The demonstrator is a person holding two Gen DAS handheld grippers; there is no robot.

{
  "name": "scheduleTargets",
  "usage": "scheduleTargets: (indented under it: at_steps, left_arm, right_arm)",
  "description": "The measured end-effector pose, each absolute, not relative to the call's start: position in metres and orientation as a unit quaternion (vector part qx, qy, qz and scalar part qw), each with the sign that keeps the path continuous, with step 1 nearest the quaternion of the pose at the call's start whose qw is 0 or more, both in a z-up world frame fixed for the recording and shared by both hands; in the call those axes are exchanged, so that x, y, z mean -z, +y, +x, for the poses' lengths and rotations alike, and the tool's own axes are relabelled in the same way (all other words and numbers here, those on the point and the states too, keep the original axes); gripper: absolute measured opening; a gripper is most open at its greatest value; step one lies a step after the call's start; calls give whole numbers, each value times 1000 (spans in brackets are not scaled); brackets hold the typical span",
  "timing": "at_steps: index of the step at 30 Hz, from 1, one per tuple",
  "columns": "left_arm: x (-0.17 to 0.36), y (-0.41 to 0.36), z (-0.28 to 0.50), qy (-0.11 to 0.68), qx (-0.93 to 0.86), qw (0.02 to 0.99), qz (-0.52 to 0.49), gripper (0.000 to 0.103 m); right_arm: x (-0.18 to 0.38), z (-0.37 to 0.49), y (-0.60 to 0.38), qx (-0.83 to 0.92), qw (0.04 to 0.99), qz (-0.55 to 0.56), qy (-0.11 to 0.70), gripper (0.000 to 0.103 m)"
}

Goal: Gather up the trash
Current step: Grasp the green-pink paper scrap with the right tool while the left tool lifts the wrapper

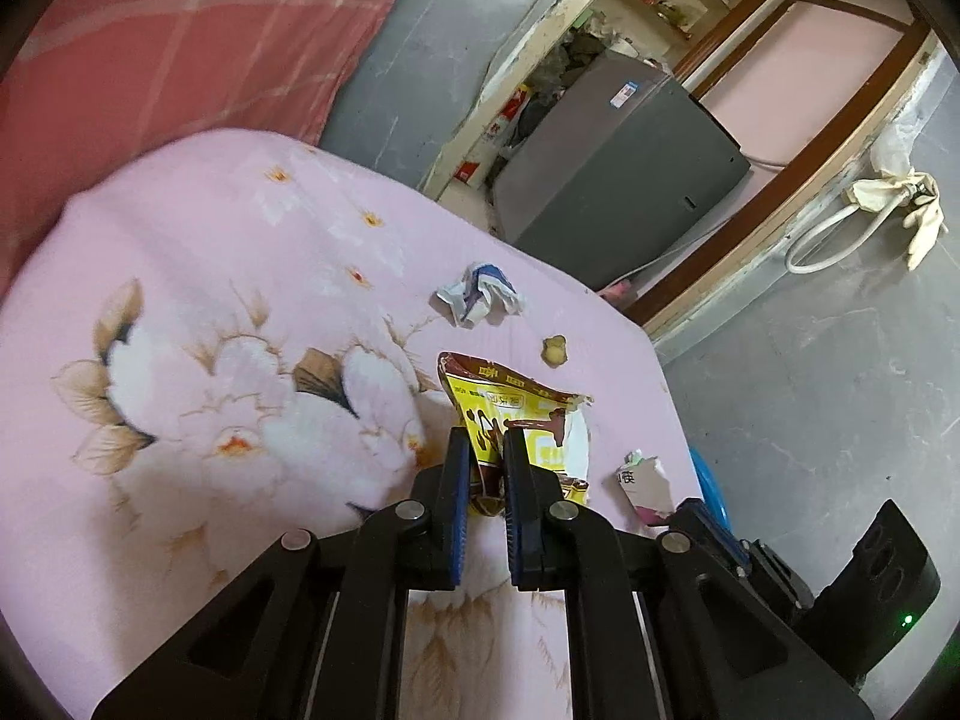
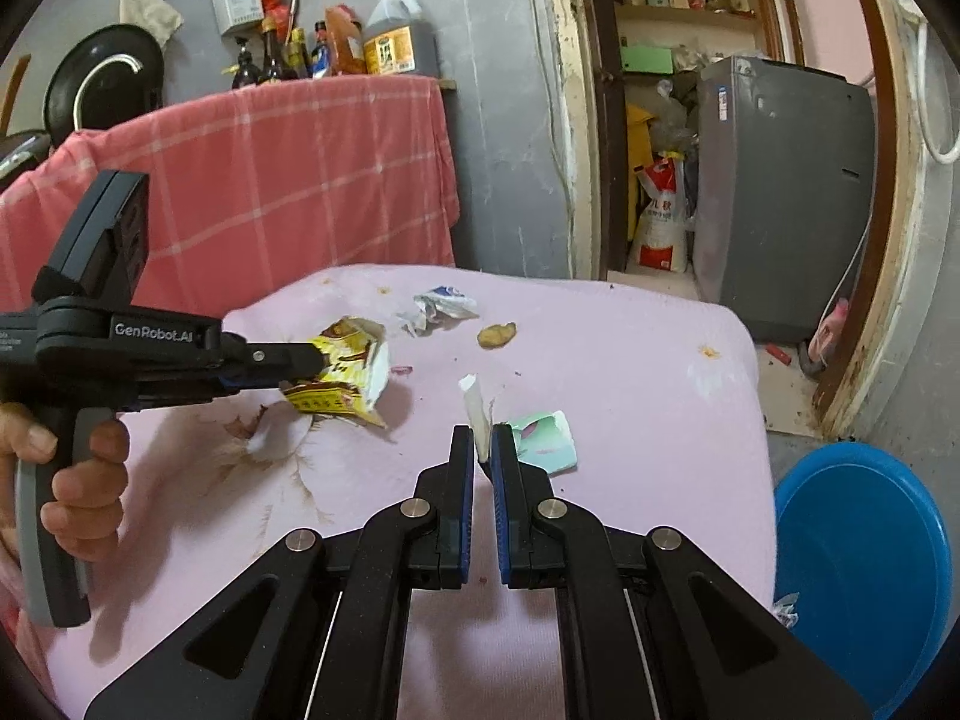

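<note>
Left tongs: my left tongs (image 1: 485, 441) are clamped on the yellow snack wrapper (image 1: 510, 414), which sticks out ahead of the tips above the table.
Right tongs: my right tongs (image 2: 482, 441) are pinched on the white torn edge of the pale green packet (image 2: 543, 441); the rest of it fans out just right of the tips.
Left hand: in the right view I see the hand (image 2: 66, 480) around the left tool's grey handle, far left of my right tongs.
Crumpled white-and-blue wrapper: it (image 1: 479, 294) lies on the table ahead of the left tongs, apart from the yellow wrapper.
Yellowish scrap: a small lump (image 1: 555, 351) lies on the table ahead and slightly right of the left tongs.
Table: covered with a pink flowered cloth (image 1: 210, 276).
Blue basin: it (image 2: 864, 564) sits on the floor, right of and below the right tongs, beside the table's edge.
Trash in basin: I cannot tell what the small pale bit at its rim is.
</note>
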State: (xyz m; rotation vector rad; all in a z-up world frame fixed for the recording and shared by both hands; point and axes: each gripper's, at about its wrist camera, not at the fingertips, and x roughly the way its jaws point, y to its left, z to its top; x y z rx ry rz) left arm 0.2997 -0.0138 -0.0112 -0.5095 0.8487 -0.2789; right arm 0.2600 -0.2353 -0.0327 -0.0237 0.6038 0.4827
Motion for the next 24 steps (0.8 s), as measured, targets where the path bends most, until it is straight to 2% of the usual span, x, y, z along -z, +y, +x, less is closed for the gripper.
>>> scheduleTargets:
  at_steps: [8, 9, 10, 12, 18, 20, 24]
  left_arm:
    - [3, -16, 278, 385, 116, 894, -196, 8]
    - [4, -15, 276, 384, 113, 895, -195, 8]
    - [4, -13, 276, 383, 108, 897, -193, 8]
    - [5, -7, 275, 381, 99, 899, -191, 8]
    - [9, 8, 280, 386, 87, 896, -202, 7]
    - [10, 11, 279, 386, 89, 896, -202, 7]
    - [11, 16, 278, 387, 89, 894, -207, 8]
  right_arm:
    - [34, 253, -233, -235, 922, -6, 307, 6]
    - [34, 255, -234, -229, 923, -7, 309, 11]
    - [34, 256, -235, -226, 923, -4, 310, 22]
    - [33, 258, -237, -224, 923, 9, 312, 36]
    - [41, 284, -235, -231, 904, 24, 359, 38]
    - [44, 290, -232, -242, 896, 25, 373, 47]
    - [48, 293, -220, -246, 891, -10, 381, 48]
